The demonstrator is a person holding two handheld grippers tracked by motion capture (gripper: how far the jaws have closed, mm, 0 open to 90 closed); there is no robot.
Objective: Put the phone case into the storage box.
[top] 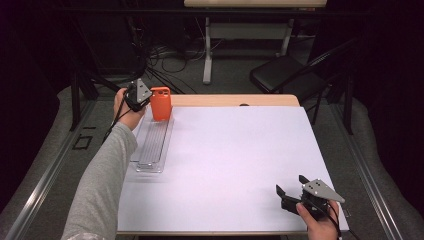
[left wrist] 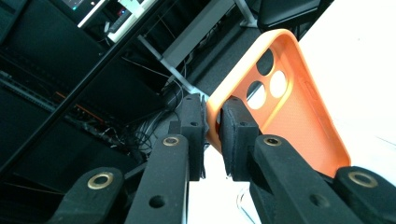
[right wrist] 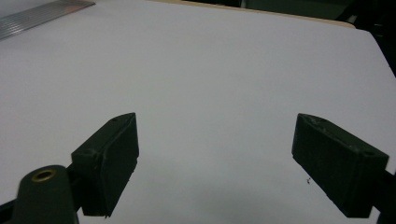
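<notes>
An orange phone case [top: 160,103] hangs upright over the far end of a clear plastic tray [top: 152,145] at the table's far left. My left gripper [top: 148,101] is shut on the case's side edge. In the left gripper view the two pads pinch the rim of the phone case [left wrist: 289,107] near its camera cut-outs, with my left gripper [left wrist: 213,135] closed on it. Near the table's front right corner my right gripper [top: 290,184] stands open above the white surface. In the right gripper view nothing lies between the jaws of my right gripper [right wrist: 215,158].
The white table top [top: 230,155] spreads between the two hands. A corner of the ribbed tray [right wrist: 42,16] appears at the top left of the right gripper view. Beyond the table's far edge stand a black chair [top: 287,72], a table leg and cables on the floor.
</notes>
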